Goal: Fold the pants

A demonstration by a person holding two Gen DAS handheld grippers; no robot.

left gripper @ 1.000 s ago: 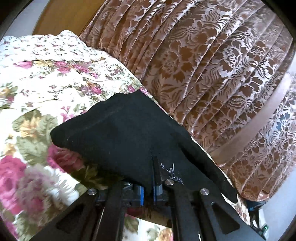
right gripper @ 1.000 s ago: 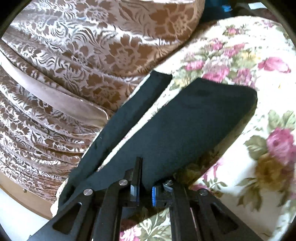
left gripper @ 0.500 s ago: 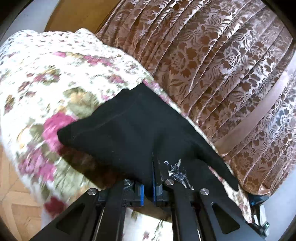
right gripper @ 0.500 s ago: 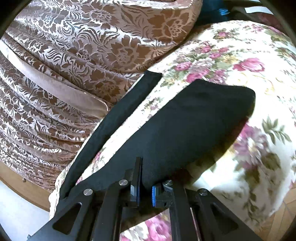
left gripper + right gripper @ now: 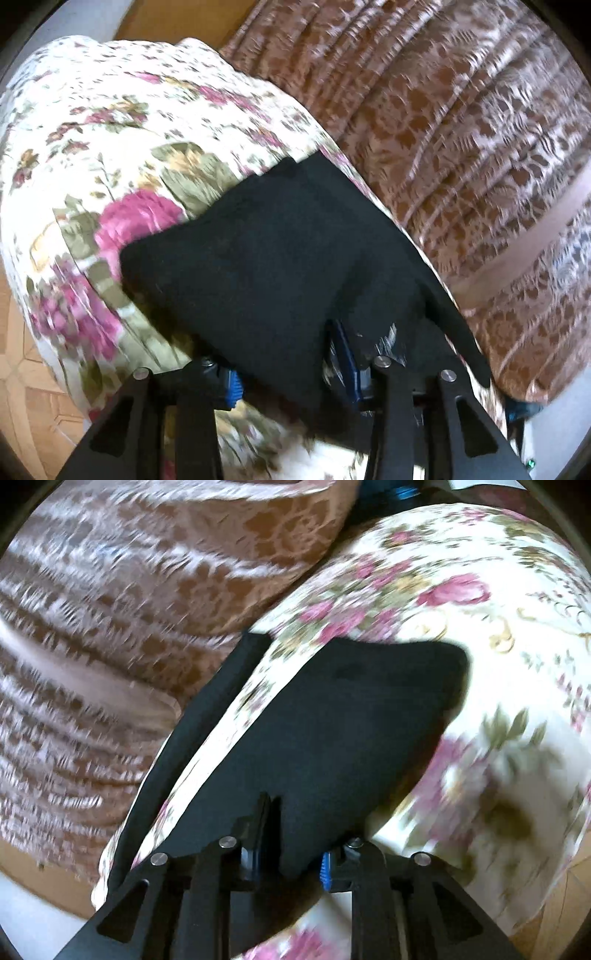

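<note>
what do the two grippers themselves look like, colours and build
Both match: the left gripper and right gripper are matte black, angular, with triangular cut-outs in the finger arms. Round silver screw heads sit at the joints. The finger pads are bright blue with ribbed edges, also seen on the right. No cables, sleeves or printed markings are visible.

A cream bedspread (image 5: 122,122) printed with pink roses and green leaves covers a rounded bed that fills the near and middle ground in both views. Along its far side hangs a pleated brown curtain (image 5: 461,122) with a pale floral damask pattern. Light wooden parquet floor (image 5: 22,387) shows at the near left of the left view. Motion blur softens everything; a plain pale wall (image 5: 66,18) possibly stands far left.
</note>
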